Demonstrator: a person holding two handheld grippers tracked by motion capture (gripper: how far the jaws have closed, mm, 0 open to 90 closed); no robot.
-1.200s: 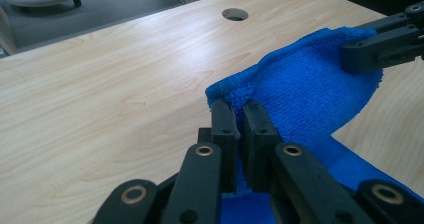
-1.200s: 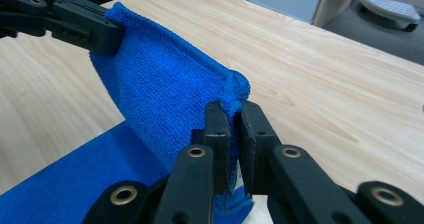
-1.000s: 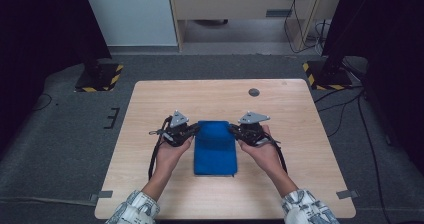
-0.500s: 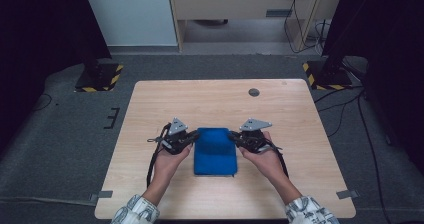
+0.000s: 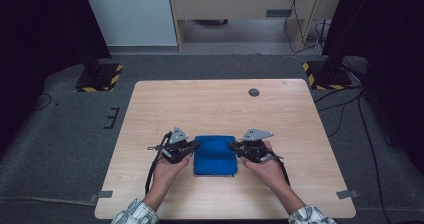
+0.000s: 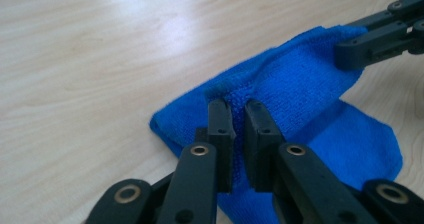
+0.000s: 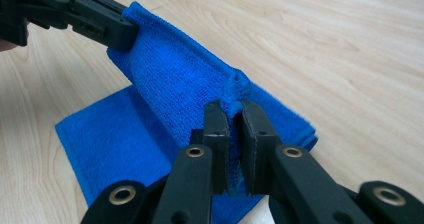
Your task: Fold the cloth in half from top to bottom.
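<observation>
From above, near the front middle of the wooden table [image 5: 220, 104], a blue cloth [image 5: 215, 155] lies between the left gripper [image 5: 192, 146] and right gripper [image 5: 234, 146], each at one of its side edges. Along the left gripper [image 6: 239, 106], the jaws pinch a raised cloth [image 6: 295, 84] edge. Along the right gripper [image 7: 231, 106], the jaws likewise clamp the lifted cloth [image 7: 175, 74] fold, its lower layer flat on the table.

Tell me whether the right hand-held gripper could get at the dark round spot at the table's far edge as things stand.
Probably not yet: the right hand-held gripper is shut on the blue cloth, though bare table lies up to the spot.
</observation>
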